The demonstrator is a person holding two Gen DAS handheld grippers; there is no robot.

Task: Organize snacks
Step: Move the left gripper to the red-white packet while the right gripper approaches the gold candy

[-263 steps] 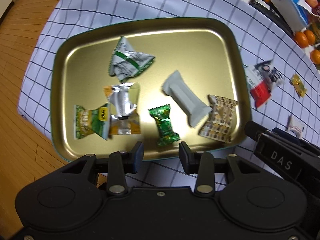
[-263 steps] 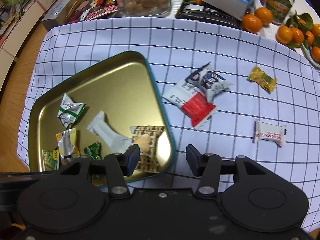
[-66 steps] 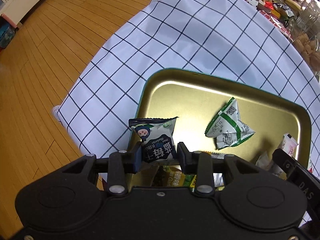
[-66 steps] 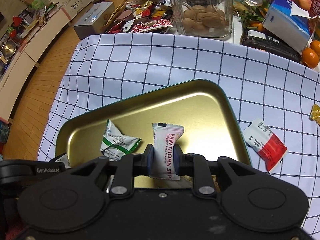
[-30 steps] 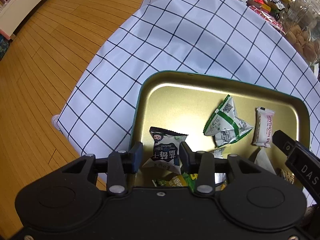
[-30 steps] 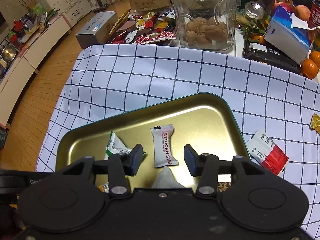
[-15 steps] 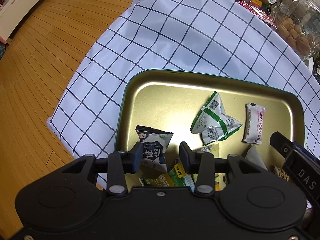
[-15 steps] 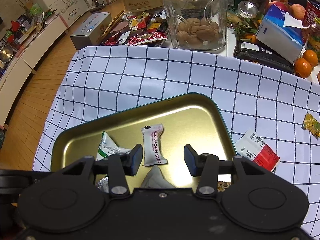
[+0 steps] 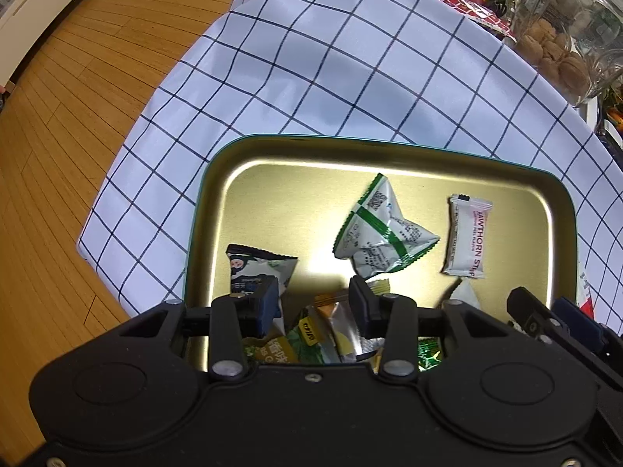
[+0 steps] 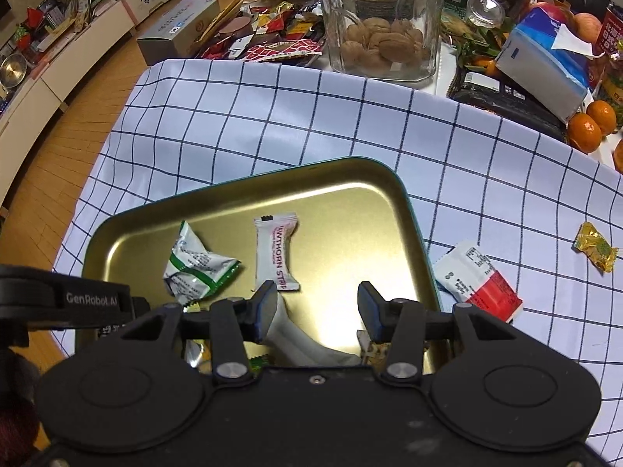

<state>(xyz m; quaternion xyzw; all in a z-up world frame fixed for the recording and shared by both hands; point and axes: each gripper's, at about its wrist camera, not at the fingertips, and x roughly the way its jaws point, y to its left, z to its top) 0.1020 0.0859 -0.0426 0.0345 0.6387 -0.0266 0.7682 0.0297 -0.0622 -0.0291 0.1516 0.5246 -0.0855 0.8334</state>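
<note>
A gold tray [image 9: 249,167] [image 10: 350,179] with a teal rim lies on the checked cloth and holds several wrapped snacks. A white hawthorn strip [image 9: 467,241] [image 10: 275,253] and a green-and-white packet [image 9: 379,233] [image 10: 194,264] lie loose in it. A dark blue-and-white packet [image 9: 249,264] rests by the tray's left wall, just beyond my left gripper [image 9: 311,303], which is open and empty. My right gripper [image 10: 311,307] is open and empty over the tray. A red-and-white packet [image 10: 477,280] and a gold candy [image 10: 595,251] lie on the cloth to the right.
A glass jar of walnuts [image 10: 381,19], a tissue box [image 10: 541,62], oranges [image 10: 588,126] and loose snack packs [image 10: 272,39] crowd the far table edge. The cloth [image 9: 350,78] hangs over the left edge above a wooden floor [image 9: 58,116].
Both grippers were shut on packets two seconds ago, then let them go in the tray. Since then both have drawn back a little, jaws open.
</note>
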